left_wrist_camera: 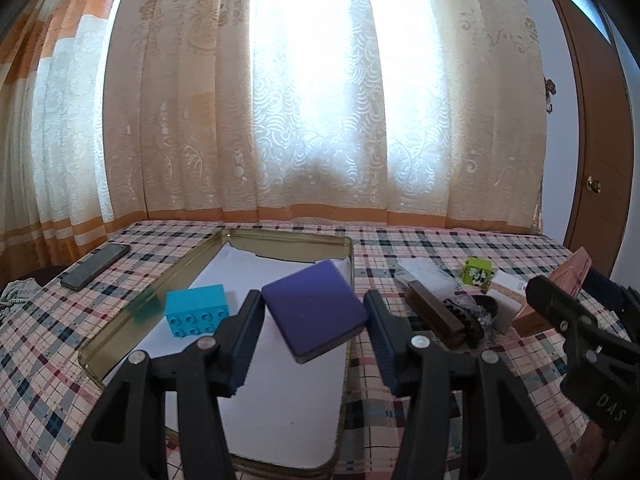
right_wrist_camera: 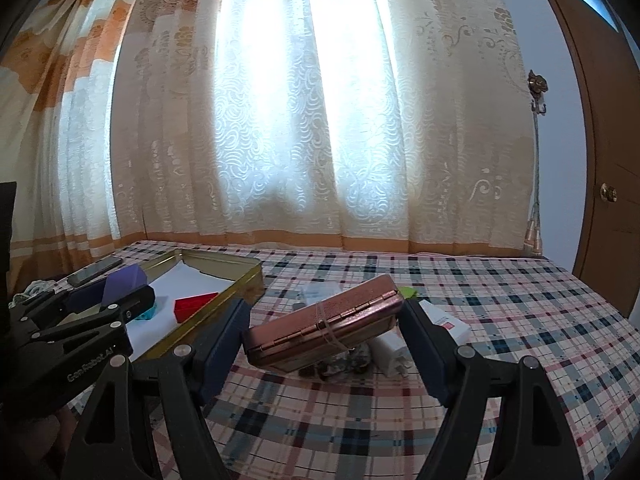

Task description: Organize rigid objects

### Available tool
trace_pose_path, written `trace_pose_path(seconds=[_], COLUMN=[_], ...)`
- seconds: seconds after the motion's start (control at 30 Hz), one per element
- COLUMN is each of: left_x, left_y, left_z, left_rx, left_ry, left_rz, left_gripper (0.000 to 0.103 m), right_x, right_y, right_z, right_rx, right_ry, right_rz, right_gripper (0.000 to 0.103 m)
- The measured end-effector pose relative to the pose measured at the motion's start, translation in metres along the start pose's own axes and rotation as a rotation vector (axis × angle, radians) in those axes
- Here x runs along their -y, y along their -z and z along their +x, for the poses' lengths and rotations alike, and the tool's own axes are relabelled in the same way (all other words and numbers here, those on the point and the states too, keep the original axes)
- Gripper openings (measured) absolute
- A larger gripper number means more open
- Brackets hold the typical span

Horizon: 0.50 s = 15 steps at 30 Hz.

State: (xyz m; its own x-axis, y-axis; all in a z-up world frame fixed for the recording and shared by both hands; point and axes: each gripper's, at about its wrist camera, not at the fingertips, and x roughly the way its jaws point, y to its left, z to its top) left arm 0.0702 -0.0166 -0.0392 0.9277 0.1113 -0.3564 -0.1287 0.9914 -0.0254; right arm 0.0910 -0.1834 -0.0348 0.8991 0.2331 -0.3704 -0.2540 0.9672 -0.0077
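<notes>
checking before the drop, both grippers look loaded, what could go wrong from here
1. The purple block sits tilted between the left gripper fingers above the gold tray; released askew, it may land on the tray's rim or knock the blue brick.
2. The pink case, in the right gripper, hangs slanted over the clutter; its rubber band could snag there.

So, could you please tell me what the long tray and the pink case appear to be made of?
The tray looks like thin metal with a glossy gold finish: its inner wall mirrors the blue block. The pink case seems metal or metallic-coated plastic, with a satin rose sheen and a hinge along its edge; which one is unclear.
</notes>
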Motion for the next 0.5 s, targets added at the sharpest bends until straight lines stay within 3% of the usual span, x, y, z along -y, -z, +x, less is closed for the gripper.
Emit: trace_pose_path(seconds=[0.5], left_x=[-0.013], left_y=[0.001], left_z=[-0.003], left_rx=[0.006], left_ry=[-0.015], left_rz=[-0.014], left_gripper=[0.051], right_x=[-0.02], right_y=[0.001], right_z=[0.002], right_rx=[-0.004], right_ry=[-0.045], right_rz=[-0.017], right_gripper=[0.079])
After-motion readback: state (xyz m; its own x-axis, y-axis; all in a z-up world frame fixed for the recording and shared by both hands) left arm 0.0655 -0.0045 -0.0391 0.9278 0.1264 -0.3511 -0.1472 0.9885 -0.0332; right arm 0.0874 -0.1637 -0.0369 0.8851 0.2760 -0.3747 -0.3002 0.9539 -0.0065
